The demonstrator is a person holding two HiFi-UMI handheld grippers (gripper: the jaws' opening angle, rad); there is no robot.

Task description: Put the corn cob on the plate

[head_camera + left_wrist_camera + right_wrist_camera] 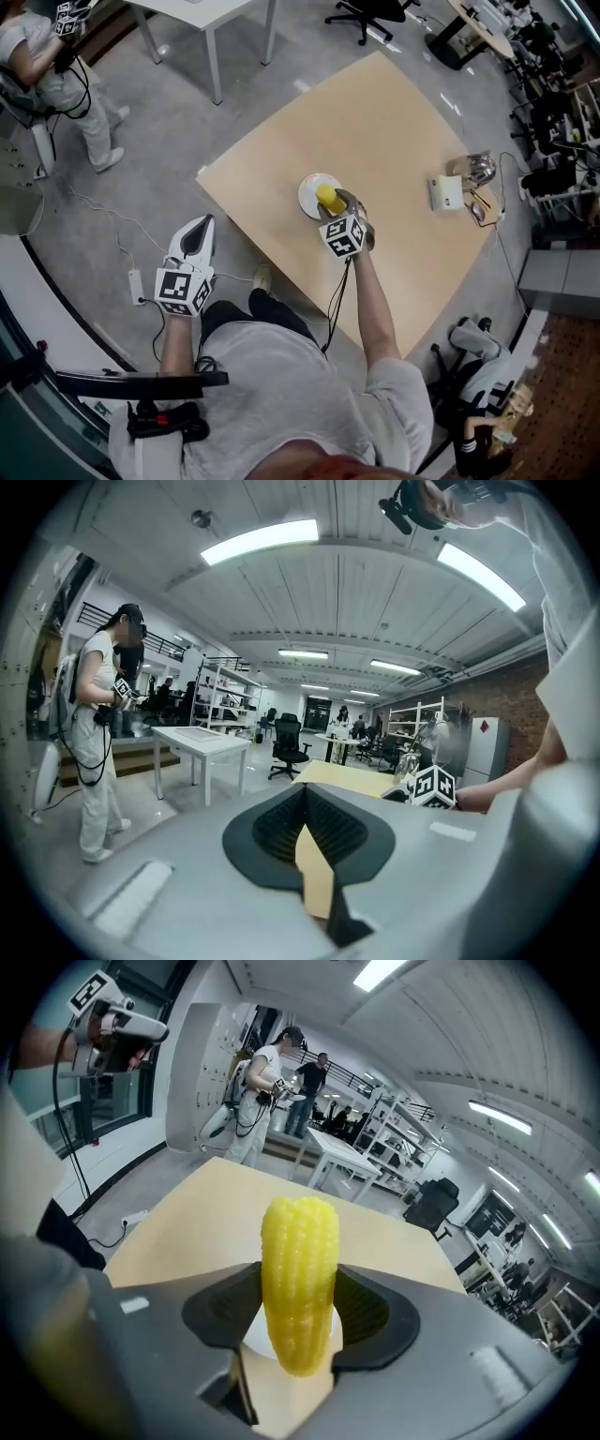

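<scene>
- Bright yellow, kernel-rowed corn cob (298, 1241).
- Round white plate (307, 194).
- Pale tan wooden desk (394, 131).
- Right gripper (298, 1283): grey body, black ribbed jaws, black-and-white square markers.

The right arm (371, 302) stretches forward, and the right gripper (330, 202) tilts downward with its jaws pressed on the corn cob (298, 1279), which stands upright between them. The left gripper (200, 225) is held close beside the body, roughly level, its jaws together and empty.
</scene>
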